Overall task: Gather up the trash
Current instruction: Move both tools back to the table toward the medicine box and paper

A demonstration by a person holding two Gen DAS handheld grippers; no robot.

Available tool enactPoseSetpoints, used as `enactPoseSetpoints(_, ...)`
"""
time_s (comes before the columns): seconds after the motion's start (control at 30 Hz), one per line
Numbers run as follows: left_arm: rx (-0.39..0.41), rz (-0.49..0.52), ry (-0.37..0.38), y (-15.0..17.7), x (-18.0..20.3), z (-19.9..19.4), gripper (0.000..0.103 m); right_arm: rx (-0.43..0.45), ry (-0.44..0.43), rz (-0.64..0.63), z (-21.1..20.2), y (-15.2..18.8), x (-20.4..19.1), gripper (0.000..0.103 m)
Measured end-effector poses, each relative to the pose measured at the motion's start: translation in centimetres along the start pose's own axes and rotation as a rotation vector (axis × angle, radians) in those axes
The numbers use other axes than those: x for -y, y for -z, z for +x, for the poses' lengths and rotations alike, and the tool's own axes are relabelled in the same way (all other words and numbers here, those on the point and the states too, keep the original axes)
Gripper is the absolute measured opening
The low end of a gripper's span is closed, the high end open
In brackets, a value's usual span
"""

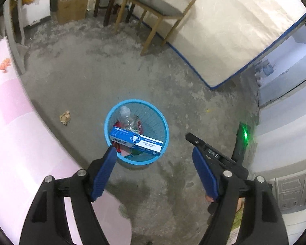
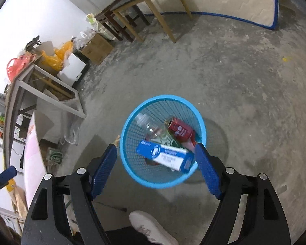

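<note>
A blue mesh bin (image 1: 165,130) stands on the concrete floor; it also shows in the right wrist view (image 2: 128,122). In it lie a blue-and-white box (image 1: 136,140) (image 2: 163,155), a clear plastic bottle (image 1: 127,116) (image 2: 151,128) and a red can (image 2: 179,130). A crumpled brown paper scrap (image 1: 64,117) lies on the floor left of the bin. My left gripper (image 1: 154,153) is open and empty, held above the bin's near side. My right gripper (image 2: 156,152) is open and empty, right over the bin. The right gripper's black body (image 1: 214,153) shows in the left wrist view.
A pink-topped table (image 1: 14,143) is on the left. Wooden chairs (image 1: 153,6) and a mattress (image 1: 224,30) stand at the back. Cardboard boxes (image 2: 95,48) and bags (image 2: 57,56) line the wall. A white shoe (image 2: 151,228) is near the bin.
</note>
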State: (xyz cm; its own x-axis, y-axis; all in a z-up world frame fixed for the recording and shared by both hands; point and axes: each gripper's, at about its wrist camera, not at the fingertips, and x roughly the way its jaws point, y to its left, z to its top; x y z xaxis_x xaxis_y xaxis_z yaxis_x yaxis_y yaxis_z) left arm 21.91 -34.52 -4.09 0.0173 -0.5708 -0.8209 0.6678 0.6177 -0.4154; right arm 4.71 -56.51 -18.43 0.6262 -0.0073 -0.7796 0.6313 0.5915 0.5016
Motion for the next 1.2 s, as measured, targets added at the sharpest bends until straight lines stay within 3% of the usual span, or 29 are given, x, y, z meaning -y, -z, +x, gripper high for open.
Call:
enactPoseSetpoints(0.13,0.076,-0.033,0.017,2.6,-2.2,-4.6,0.078,0.014,-0.036,-0.02,-2.4,1.3,-1.0,0.078)
enactPoseSetpoints(0.33,0.201,-0.056,-0.033,8.7,-6.8,-11.7,0.084,0.018,-0.134,-0.088,-5.2,3.2,-4.7,0.082)
enactPoseSetpoints(0.5,0.319,-0.16,-0.146,15.2,-13.2,-17.8,0.086,-0.024,-0.229,-0.239,-6.0,4.3,-12.0,0.082)
enactPoseSetpoints(0.63,0.426,-0.317,-0.235,20.3,-18.4,-22.0,0.086,-0.068,-0.328,-0.349,-5.6,5.5,-18.6,0.082)
enactPoseSetpoints(0.8,0.549,-0.502,-0.293,25.9,-24.4,-26.4,0.086,-0.194,-0.499,-0.494,-3.4,8.7,-28.1,0.082)
enactPoseSetpoints(0.97,0.645,-0.551,-0.341,27.7,-26.6,-29.3,0.086,-0.331,-0.592,-0.617,-0.9,12.4,-37.7,0.083)
enactPoseSetpoints(1.2,0.689,-0.453,-0.418,26.5,-27.1,-30.5,0.086,-0.437,-0.66,-0.599,2.3,12.7,-48.5,0.083)
